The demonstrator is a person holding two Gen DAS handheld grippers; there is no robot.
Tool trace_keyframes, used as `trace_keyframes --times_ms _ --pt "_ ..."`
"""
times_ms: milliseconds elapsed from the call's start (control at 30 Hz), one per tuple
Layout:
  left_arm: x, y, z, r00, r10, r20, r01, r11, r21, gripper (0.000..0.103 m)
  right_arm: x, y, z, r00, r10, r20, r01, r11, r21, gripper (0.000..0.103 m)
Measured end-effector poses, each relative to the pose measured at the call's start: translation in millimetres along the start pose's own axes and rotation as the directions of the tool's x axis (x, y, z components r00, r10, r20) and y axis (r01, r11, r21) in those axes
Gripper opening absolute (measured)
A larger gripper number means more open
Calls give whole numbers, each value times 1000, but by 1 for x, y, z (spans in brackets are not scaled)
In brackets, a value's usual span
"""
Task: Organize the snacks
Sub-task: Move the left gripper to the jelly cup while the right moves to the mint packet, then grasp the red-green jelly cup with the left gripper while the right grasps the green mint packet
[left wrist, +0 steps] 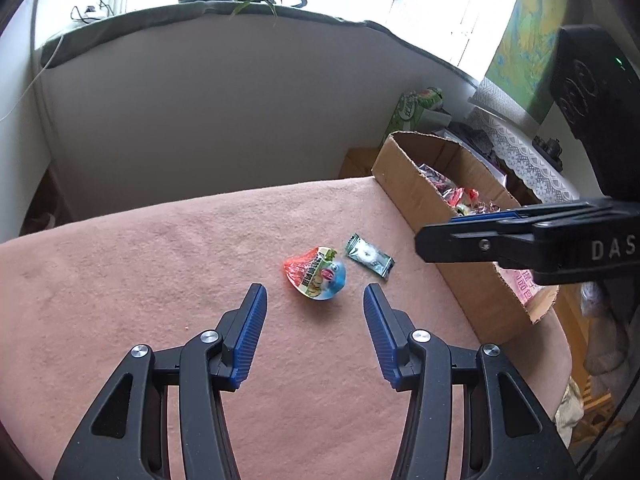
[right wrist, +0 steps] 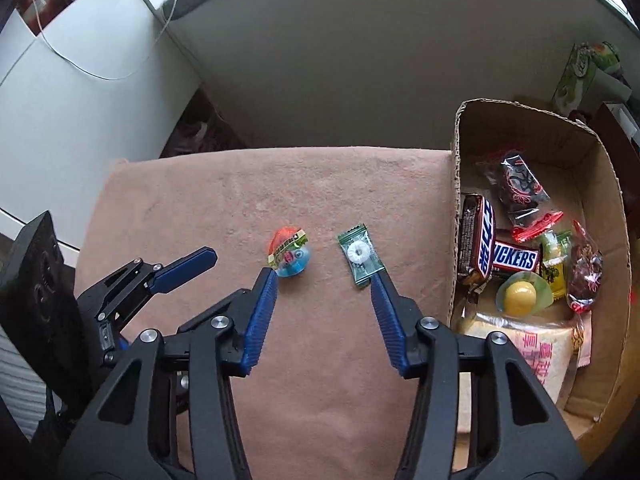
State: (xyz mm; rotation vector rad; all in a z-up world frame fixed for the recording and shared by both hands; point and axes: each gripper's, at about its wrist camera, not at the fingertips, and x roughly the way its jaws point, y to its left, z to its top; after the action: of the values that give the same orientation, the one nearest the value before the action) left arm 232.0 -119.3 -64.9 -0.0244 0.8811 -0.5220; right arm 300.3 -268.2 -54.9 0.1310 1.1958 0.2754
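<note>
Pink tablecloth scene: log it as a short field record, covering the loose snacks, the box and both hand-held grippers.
surface: pink cloth-covered table
loose snacks: round jelly cup with red and blue lid; green-wrapped white ring candy, lying apart
box: open brown cardboard box at the table's right edge, holding a Snickers bar and other wrapped snacks
left hand-held gripper: open, empty, short of the jelly cup
right hand-held gripper: open, empty, near the candy

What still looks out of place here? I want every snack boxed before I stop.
Two snacks still lie loose on the pink cloth outside the cardboard box: a jelly cup tipped on its side and a green wrapped candy lying askew beside it. The box's cut rim looks ragged.
</note>
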Motion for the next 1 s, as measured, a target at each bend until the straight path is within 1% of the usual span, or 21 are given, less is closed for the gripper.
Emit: trace_keyframes --times_ms 100,233,300,400,533,633,733,800,933,1000 --pt "6 0 0 1000 -6 -1 6 1000 3 49 18 -4 10 998 -37 -49 37 999 -6 48" --pt "16 -1 1 1000 -2 -12 2 1000 1 49 37 -7 17 993 -77 -89 76 997 -21 47" --pt "22 -1 1 1000 7 -19 -7 1000 -1 49 44 -7 22 990 -92 -105 89 996 -32 45" --pt "31 -3 3 999 21 -26 -21 1000 4 49 50 -5 25 988 -102 -114 98 994 -44 41" --pt "40 -4 5 999 34 -28 -34 999 -2 49 55 -1 28 986 -119 -117 112 992 -63 41" --pt "46 -1 6 998 64 -28 -65 998 -6 49 59 3 31 984 -129 -122 120 990 -71 41" --pt "52 1 5 997 70 -37 -71 997 -14 49 58 6 32 981 -142 -129 131 987 -90 40" --pt "54 1 5 997 74 -36 -75 997 -15 49 65 11 35 978 -157 -140 143 984 -104 32" --pt "56 0 7 995 93 -25 -93 996 -16 49 76 22 40 963 -204 -177 178 973 -149 32" --pt "57 2 8 996 90 -29 -91 996 -26 49 79 26 42 956 -234 -176 205 964 -172 32"
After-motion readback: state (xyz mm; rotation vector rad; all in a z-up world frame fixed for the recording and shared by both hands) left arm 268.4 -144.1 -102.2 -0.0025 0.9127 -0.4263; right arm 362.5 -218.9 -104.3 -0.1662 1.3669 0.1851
